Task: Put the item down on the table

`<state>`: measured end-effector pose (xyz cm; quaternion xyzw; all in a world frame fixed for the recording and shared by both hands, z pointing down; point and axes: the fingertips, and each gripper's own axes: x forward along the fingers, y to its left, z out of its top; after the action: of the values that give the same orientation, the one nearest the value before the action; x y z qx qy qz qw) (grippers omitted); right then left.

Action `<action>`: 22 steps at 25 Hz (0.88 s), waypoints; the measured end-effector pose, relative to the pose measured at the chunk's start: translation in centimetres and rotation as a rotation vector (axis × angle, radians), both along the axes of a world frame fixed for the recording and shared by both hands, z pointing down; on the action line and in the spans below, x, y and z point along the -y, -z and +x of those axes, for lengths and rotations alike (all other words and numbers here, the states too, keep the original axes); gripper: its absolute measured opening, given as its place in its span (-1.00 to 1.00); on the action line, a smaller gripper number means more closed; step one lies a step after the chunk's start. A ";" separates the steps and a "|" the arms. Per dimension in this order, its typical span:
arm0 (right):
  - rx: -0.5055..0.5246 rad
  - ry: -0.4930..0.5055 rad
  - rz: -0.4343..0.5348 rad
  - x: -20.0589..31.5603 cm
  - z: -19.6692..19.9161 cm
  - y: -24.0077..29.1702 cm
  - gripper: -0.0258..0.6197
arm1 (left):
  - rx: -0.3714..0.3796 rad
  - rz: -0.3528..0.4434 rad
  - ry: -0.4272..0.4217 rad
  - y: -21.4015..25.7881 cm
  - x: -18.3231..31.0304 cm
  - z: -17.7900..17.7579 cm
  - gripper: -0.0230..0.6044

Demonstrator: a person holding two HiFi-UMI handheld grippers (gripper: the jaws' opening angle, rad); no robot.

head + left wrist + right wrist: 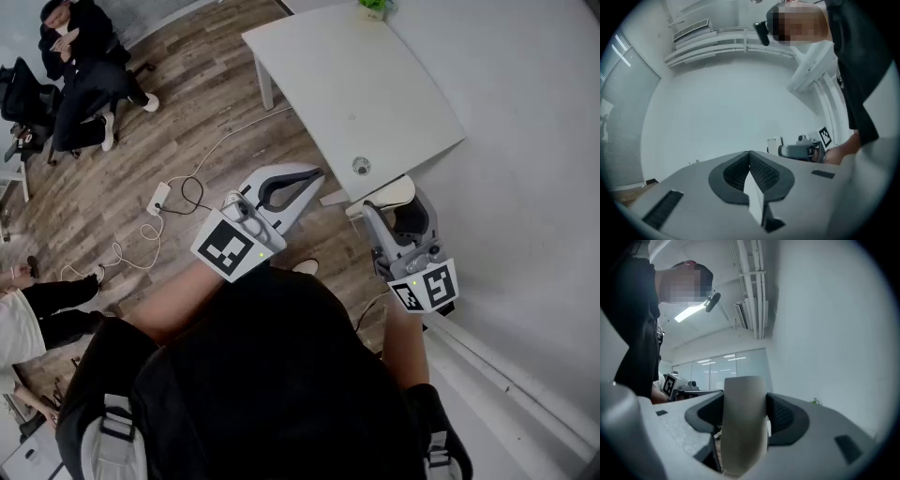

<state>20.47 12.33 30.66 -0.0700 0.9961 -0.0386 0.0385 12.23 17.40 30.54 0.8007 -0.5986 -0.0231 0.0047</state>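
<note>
Holding a pale round item (743, 427) between its 2 fingers, the right gripper (399, 208) squeezed it on both sides. The item was off the white surface (375, 84), just by its near corner. The left gripper (315, 175) had its fingers closed together.

Bright, even indoor light; ceiling strip light (690, 312) glows; both gripper views curve and darken at edges.

No legible text or labels
</note>
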 end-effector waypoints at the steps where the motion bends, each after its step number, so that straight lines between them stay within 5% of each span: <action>1: 0.005 0.004 0.001 -0.2 0.5 0.1 -0.05 | 0.008 0.006 0.002 0.1 -0.2 0.6 -0.95; 13: 0.035 0.011 -0.006 -3.4 3.9 0.9 -0.04 | 0.028 0.017 -0.005 0.4 -2.9 4.8 -0.95; 22: 0.029 -0.030 -0.012 -4.0 2.0 1.1 -0.04 | 0.016 0.023 -0.023 0.7 -3.3 2.6 -0.95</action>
<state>22.51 16.33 29.57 -0.0847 0.9940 -0.0451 0.0531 14.83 20.66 29.87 0.8078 -0.5890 -0.0237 -0.0091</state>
